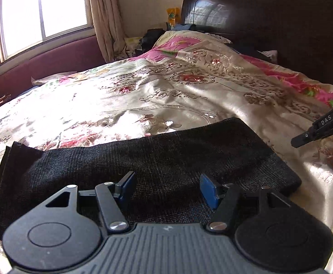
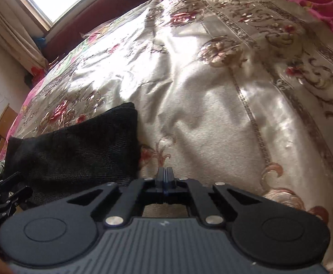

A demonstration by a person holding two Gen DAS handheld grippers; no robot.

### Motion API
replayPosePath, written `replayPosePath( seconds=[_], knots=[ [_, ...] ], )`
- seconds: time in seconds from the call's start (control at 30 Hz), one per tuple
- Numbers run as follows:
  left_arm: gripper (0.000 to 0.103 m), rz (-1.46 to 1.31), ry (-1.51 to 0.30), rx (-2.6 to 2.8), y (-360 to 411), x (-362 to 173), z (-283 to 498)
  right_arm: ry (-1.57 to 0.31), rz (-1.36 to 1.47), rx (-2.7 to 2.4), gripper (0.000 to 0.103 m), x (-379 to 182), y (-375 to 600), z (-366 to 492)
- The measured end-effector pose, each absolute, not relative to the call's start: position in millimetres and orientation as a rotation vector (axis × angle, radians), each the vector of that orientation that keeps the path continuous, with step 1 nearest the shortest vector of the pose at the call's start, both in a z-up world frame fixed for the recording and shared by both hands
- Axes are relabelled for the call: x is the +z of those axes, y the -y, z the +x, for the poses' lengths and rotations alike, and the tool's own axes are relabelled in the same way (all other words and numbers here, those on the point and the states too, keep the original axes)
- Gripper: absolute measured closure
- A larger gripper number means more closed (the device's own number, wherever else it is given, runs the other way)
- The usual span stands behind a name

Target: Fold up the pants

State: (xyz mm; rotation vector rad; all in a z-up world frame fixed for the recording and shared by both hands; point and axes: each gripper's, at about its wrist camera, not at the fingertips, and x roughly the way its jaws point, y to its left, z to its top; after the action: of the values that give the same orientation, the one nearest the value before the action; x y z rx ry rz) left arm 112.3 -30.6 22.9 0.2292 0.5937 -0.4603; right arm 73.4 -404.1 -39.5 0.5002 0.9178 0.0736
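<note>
Dark woven pants (image 1: 143,159) lie folded into a long flat band across the near part of the bed. My left gripper (image 1: 167,187) hangs over their middle, open, with its blue pads (image 1: 208,189) wide apart and nothing between them. In the right wrist view the pants (image 2: 75,150) show as a thick dark stack at the left. My right gripper (image 2: 165,175) is shut with nothing in it, just to the right of that stack over bare bedspread. Its black finger (image 1: 314,130) enters the left wrist view from the right edge. Part of the left gripper (image 2: 2,196) shows at the lower left.
A shiny cream and pink floral bedspread (image 1: 189,96) covers the bed. A dark wooden headboard (image 1: 269,22) stands at the back right. Loose clothes (image 1: 152,36) are piled beside it. A window (image 1: 43,11) with a curtain is at the back left.
</note>
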Motion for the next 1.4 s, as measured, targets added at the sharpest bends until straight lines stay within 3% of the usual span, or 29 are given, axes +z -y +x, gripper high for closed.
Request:
replayPosePath(
  seconds=[0.17,0.23,0.27,0.3,0.4,0.47,0.53,0.57,0.63,0.67,0.7,0.77,0.9,1.07,1.1,1.13,1.4],
  knots=[
    [0.026,0.209,-0.578,-0.354,19.9,25.9,145.4,-0.878,0.640,0.178,0.093,-36.8,404.1,72.3],
    [0.025,0.242,-0.592,-0.291,5.3,18.9,153.2,-0.862,0.678,0.246,0.078,-38.9,387.4,80.6],
    [0.024,0.270,-0.599,-0.258,-0.9,12.9,156.3,-0.863,0.682,0.262,0.059,-41.3,380.4,84.8],
    [0.023,0.295,-0.626,-0.218,-11.4,2.8,161.9,-0.867,0.673,0.279,0.053,-44.5,369.7,91.4],
    [0.014,0.239,-0.681,-0.197,-44.9,-19.2,169.0,-0.890,0.660,0.304,0.051,-56.4,349.7,106.5],
    [0.013,0.223,-0.677,-0.192,-52.8,-15.3,162.9,-0.913,0.636,0.288,0.038,-64.1,339.6,116.5],
    [0.013,0.274,-0.654,-0.162,-53.3,-8.7,156.0,-0.932,0.639,0.278,0.036,-69.0,335.1,123.3],
    [0.013,0.285,-0.648,-0.151,-55.7,-7.0,153.9,-0.933,0.639,0.279,0.036,-67.8,334.9,123.3],
    [0.013,0.268,-0.670,-0.147,-62.5,-8.9,155.9,-0.924,0.653,0.285,0.050,-64.0,340.7,116.6],
    [0.013,0.264,-0.672,-0.148,-63.7,-10.1,155.8,-0.920,0.657,0.273,0.063,-62.9,346.9,112.9],
    [0.013,0.266,-0.667,-0.149,-62.9,-10.5,155.2,-0.914,0.671,0.260,0.066,-63.7,357.5,107.6],
    [0.013,0.278,-0.663,-0.160,-58.8,-11.7,153.9,-0.905,0.709,0.238,0.068,-67.7,372.3,99.3],
    [0.013,0.285,-0.668,-0.173,-54.0,-11.5,155.5,-0.926,0.812,0.317,0.059,-80.2,374.2,103.2],
    [0.013,0.271,-0.676,-0.173,-54.4,-12.3,157.6,-0.917,0.893,0.340,0.058,-98.1,355.5,130.6],
    [0.013,0.271,-0.678,-0.171,-53.9,-12.4,157.9,-0.907,0.930,0.340,0.071,-99.0,354.3,132.8],
    [0.013,0.274,-0.682,-0.168,-52.7,-12.3,158.2,-0.913,0.946,0.344,0.094,-98.7,350.6,133.3],
    [0.013,0.315,-0.715,-0.243,-22.9,-7.5,143.8,-0.864,0.846,0.416,0.096,-56.6,370.2,102.7]
  ],
)
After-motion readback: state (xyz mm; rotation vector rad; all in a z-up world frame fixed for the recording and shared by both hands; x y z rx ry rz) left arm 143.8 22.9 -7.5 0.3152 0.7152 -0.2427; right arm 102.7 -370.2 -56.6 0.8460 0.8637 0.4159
